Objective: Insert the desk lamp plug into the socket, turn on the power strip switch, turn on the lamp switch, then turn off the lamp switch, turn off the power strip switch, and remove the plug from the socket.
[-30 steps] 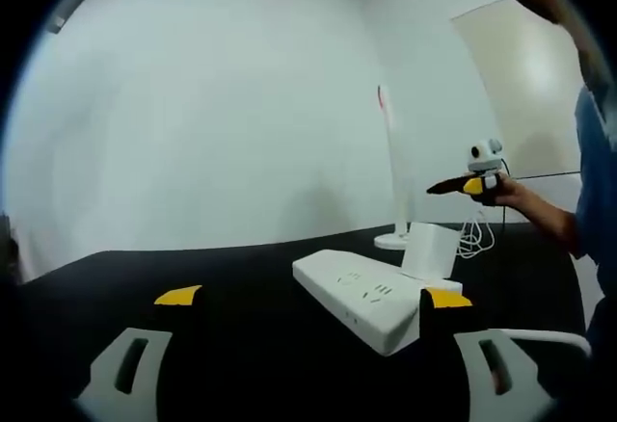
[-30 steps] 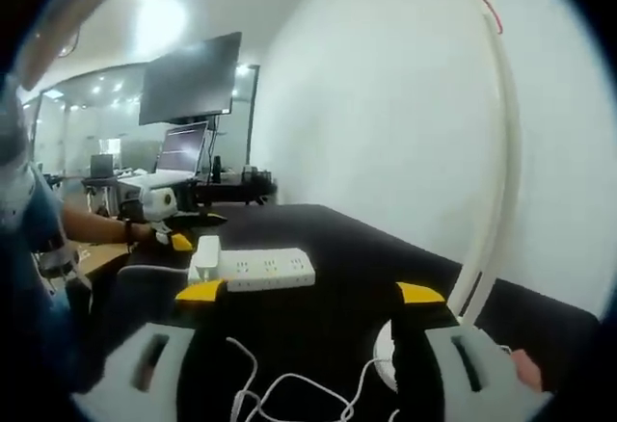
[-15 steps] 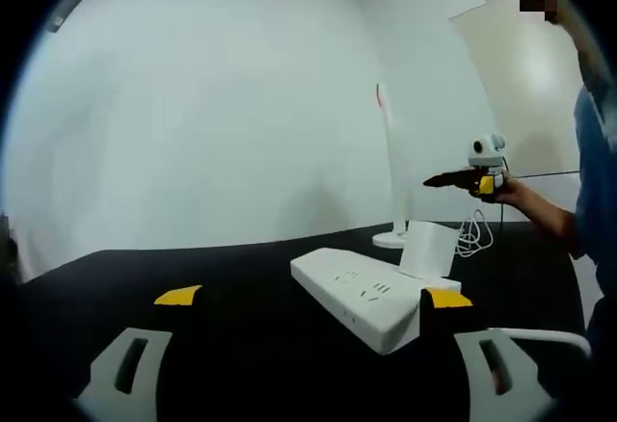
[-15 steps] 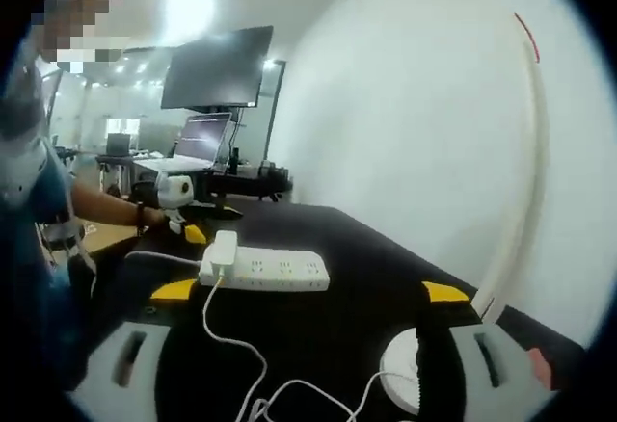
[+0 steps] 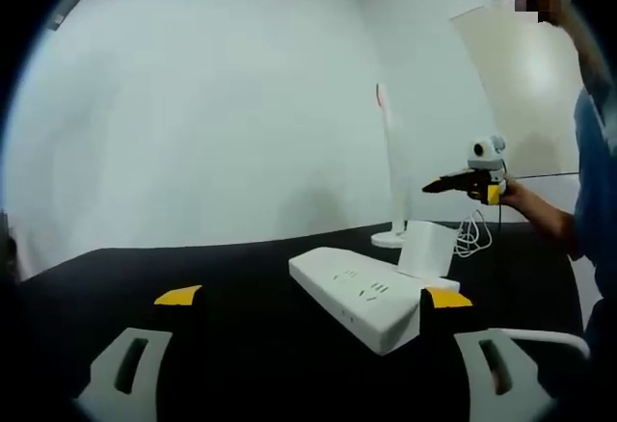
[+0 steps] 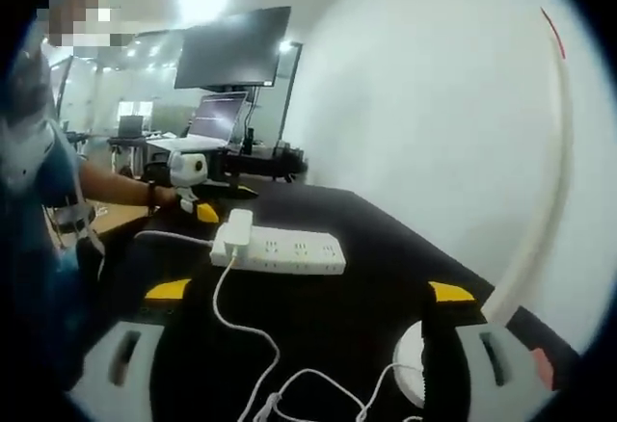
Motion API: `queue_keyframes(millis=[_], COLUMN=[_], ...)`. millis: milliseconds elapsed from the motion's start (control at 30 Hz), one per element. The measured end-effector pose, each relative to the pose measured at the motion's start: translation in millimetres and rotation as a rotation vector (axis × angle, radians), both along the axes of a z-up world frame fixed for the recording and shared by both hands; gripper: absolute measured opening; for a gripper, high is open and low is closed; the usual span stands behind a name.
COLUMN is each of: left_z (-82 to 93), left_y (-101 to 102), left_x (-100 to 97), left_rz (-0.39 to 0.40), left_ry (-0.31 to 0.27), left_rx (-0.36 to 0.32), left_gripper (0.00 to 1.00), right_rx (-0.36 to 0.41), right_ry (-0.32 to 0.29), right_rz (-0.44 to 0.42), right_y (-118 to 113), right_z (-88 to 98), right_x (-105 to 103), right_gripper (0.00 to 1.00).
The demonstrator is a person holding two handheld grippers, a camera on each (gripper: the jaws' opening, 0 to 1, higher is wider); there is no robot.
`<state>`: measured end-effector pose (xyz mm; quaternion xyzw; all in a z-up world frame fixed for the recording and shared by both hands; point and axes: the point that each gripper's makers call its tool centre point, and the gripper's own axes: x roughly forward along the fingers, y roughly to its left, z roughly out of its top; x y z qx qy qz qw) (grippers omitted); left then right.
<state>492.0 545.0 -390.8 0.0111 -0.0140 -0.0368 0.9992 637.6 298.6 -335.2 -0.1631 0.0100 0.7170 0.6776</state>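
A: Where the left gripper view looked along its own jaws, what lay between them?

B: The left gripper (image 5: pixel 313 297) was held wide, nothing between its yellow-tipped jaws. Just beyond them the long white plastic power strip (image 5: pixel 362 297) lay flat on the black table top (image 5: pixel 231 277), and a white block-shaped plug adapter (image 5: pixel 427 250) stood upright at its far end, seated in the strip.

A: And the lamp?

B: The slim white desk lamp (image 5: pixel 390 167) with its round flat base stood past the strip, near the white wall (image 5: pixel 193 104). Its thin white cord (image 5: pixel 476 236) lay in loose loops beside the base.

A: Where was the other hand?

B: The right gripper (image 5: pixel 461 185) hung in the air beside the lamp's stem, above the table, with a hand (image 5: pixel 516 194) round it. From there I could not tell its jaw gap. In the right gripper view, its own jaws rose well apart, so the right gripper (image 6: pixel 310 292) was open and empty too.

A: What else did that view give?

B: The power strip (image 6: pixel 284 251) lay across the table, the plug adapter (image 6: pixel 234 231) at its end, and the cord (image 6: pixel 251 340) ran from it toward the camera. The lamp's base (image 6: pixel 413 376) sat just behind the right-hand jaw. The left gripper (image 6: pixel 198 210) rested beyond the strip, and a dark wall-mounted monitor screen (image 6: pixel 231 48) hung in the room behind.
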Motion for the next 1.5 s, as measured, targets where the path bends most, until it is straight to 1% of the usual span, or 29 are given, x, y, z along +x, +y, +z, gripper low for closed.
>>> queue_keyframes(millis=[33,67,200,300,433,567,733,833,900,1000,1167,1267,1333,1400,1467,1500], left_z=[0.1,-0.5,-2.7,-4.1,-4.1,-3.7,-5.7,-6.7,-3.9,-4.2,-6.4,-1.7,1.7,6.1,7.9,10.1], left_y=[0.5,7.7,22.6,28.3,24.6,12.9,6.9,5.4,5.5,4.4,-2.3,-7.8,-4.4,-3.1,-3.8,-8.0], left_x=[-0.1,-0.9,-1.7,-2.1,-1.8,-0.6,2.0,2.3,1.8,2.3,2.5,-2.1,-4.1,-6.8,-8.8,-8.5], left_rz=[0.000,-0.001,-0.001,-0.002,-0.003,-0.005,-0.012,-0.020,-0.023,-0.025,-0.052,-0.084,-0.089,-0.080,-0.077,-0.084], left_ry=[-0.001,-0.002,0.000,0.003,0.004,0.007,0.016,0.023,0.011,0.014,0.033,0.027,0.017,0.021,0.027,0.022], left_rx=[-0.001,-0.003,-0.003,-0.001,0.000,0.001,0.013,0.013,0.004,-0.001,-0.005,-0.006,-0.018,-0.034,-0.039,-0.061], left_gripper=[0.87,0.87,0.87,0.87,0.87,0.87,0.87,0.87,0.85,0.84,0.82,0.77,0.71,0.67,0.66,0.66], right_rx=[0.005,0.010,0.018,0.011,0.003,0.001,-0.009,-0.021,-0.036,-0.050,-0.043,-0.031,-0.020,-0.020,-0.021,-0.023], right_ry=[0.001,0.004,0.013,0.010,0.007,0.003,-0.002,0.002,-0.007,-0.017,-0.006,0.025,0.034,0.032,0.033,0.033], right_rz=[0.004,0.010,0.018,0.018,0.021,0.022,0.044,0.067,0.072,0.072,0.072,0.091,0.100,0.101,0.099,0.097], right_y=[-0.1,0.1,1.3,2.4,3.6,4.7,8.6,13.5,15.1,15.5,16.4,17.9,19.0,19.7,20.1,20.2], right_z=[0.9,1.8,2.3,0.4,-1.9,-2.4,-5.5,-9.9,-13.6,-16.7,-17.2,-16.9,-16.0,-16.1,-16.8,-17.8], right_x=[-1.0,-2.2,-3.4,-3.5,-4.2,-5.4,-11.8,-18.6,-20.4,-20.2,-19.2,-23.3,-25.5,-25.9,-25.0,-24.3], right_gripper=[0.96,0.96,0.96,0.96,0.96,0.96,0.96,0.96,0.96,0.96,0.96,0.96,0.96,0.96,0.95,0.95])
